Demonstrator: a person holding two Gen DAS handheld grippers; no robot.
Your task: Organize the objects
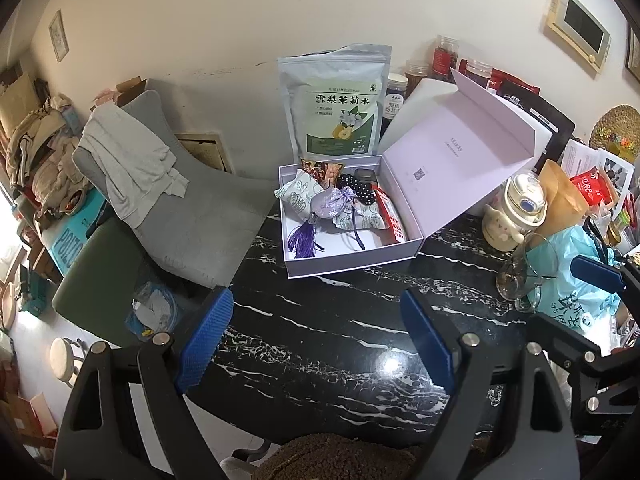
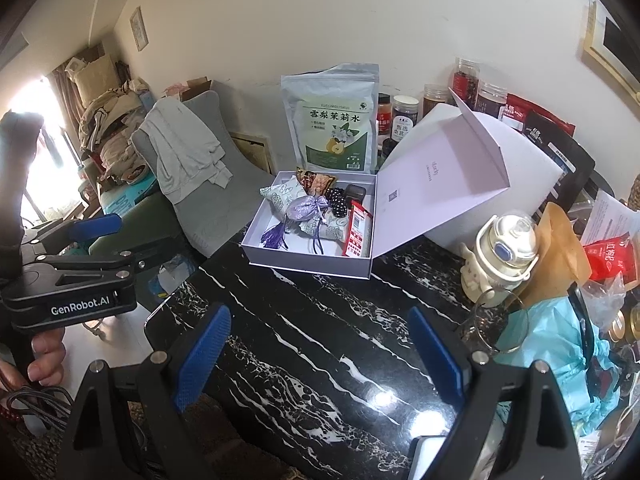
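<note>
Item: lavender gift box (image 1: 352,256), lid (image 1: 460,156) standing open, resting on the black marble table (image 1: 320,336) straight ahead of both grippers and well beyond their fingertips. Contents: pale patterned sachets (image 1: 298,196), a purple sachet (image 1: 332,208) with a purple tassel (image 1: 302,240) trailing toward the near wall, a dark polka-dot pouch (image 1: 360,188), a red packet (image 1: 390,216) leaning against the wall on the lid side, a small dark case (image 1: 364,176) at the far end. Left gripper (image 1: 316,340): fingers apart, nothing between them, hovering over bare table. Right gripper (image 2: 320,352): fingers likewise spread and empty, seen also at the right edge of the left view. Status, as judged: the small items appear gathered into the box and no loose sachet shows on the open table between fingers and box; what seems left is closing the lid, and perhaps tidying the contents. Beyond the box: an upright tea pouch (image 1: 334,104) against the wall, jars (image 1: 444,56) further right. Right of the fingers: a cream bottle (image 1: 516,208), a clear glass (image 1: 528,272), a teal plastic bag (image 1: 572,280), assorted packets. Left of the fingers, off the table: a grey chair (image 1: 192,200) draped with pale cloth (image 1: 128,160), cluttered piles along the wall. Surface glossy, white-veined, catching lamp glare.
</note>
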